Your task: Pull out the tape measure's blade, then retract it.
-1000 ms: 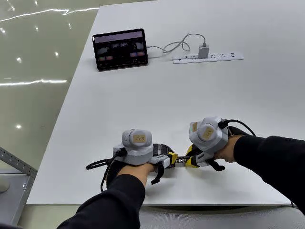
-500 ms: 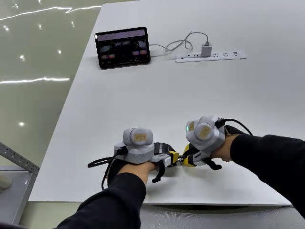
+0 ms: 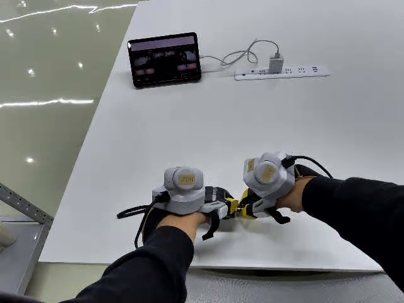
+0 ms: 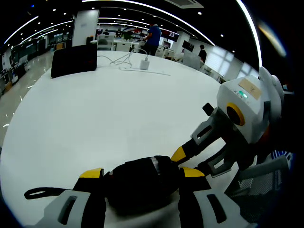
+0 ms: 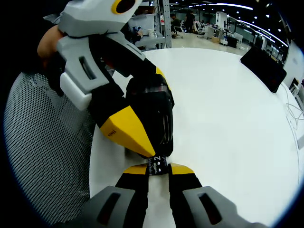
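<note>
Left gripper view has the tape measure (image 4: 142, 185), a black rounded case, sitting between the two yellow-tipped jaws of the left gripper (image 4: 142, 173). The jaws press on its flanks from either side, so that gripper is clamped around the case. A black wrist strap (image 4: 40, 192) trails from the case to the left, across the table.

In the right gripper view, a short stub of blade (image 5: 157, 165) with a printed 2 pokes out of the case. The right gripper (image 5: 157, 169) has its jaws drawn narrow and pinches that stub between its yellow tips. Very little blade lies between the case mouth and the pinch, and the two grippers sit nose to nose, almost touching.

In the head view all this is low over the white table (image 3: 189, 139), close to its near edge. I cannot tell whether the case rests on the surface. A hand holds each gripper, with dark sleeves reaching in from below.

At the far end of the table, well apart from the grippers, a dark tablet (image 3: 165, 59) stands propped with its screen lit. Just right of it lies a white power strip (image 3: 282, 72) with a white charger (image 3: 276, 64) plugged in, and a cable (image 3: 237, 55) runs from the charger towards the tablet.

Grey mesh (image 5: 42, 156) lies beyond the table's near edge.
</note>
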